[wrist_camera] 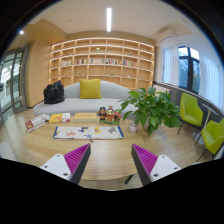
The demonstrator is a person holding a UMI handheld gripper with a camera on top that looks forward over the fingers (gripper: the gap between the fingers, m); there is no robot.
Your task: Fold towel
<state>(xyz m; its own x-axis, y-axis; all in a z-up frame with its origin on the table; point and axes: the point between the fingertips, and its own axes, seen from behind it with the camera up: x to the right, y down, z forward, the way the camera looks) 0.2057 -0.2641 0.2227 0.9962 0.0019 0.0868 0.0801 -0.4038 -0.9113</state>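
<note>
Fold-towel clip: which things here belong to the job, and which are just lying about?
Job:
tongs, open, holding nothing. No towel is in view.

Lying about:
potted plant
books on the wooden table
sofa with yellow cushion
green chairs
wall shelves

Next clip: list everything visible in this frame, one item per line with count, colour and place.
table: one, light wood, under and ahead of the fingers
books or magazines: several, multicoloured, flat on the table beyond the fingers
potted plant: one, green, on the table beside the books
sofa: one, pale grey, behind the table
cushion: one, yellow, on the sofa
bag: one, black, at the sofa's end
shelving: one wall unit, wood, behind the sofa
chairs: two, lime green, by the window
towel: none visible
gripper: one, magenta pads, fingers open, holding nothing
</note>
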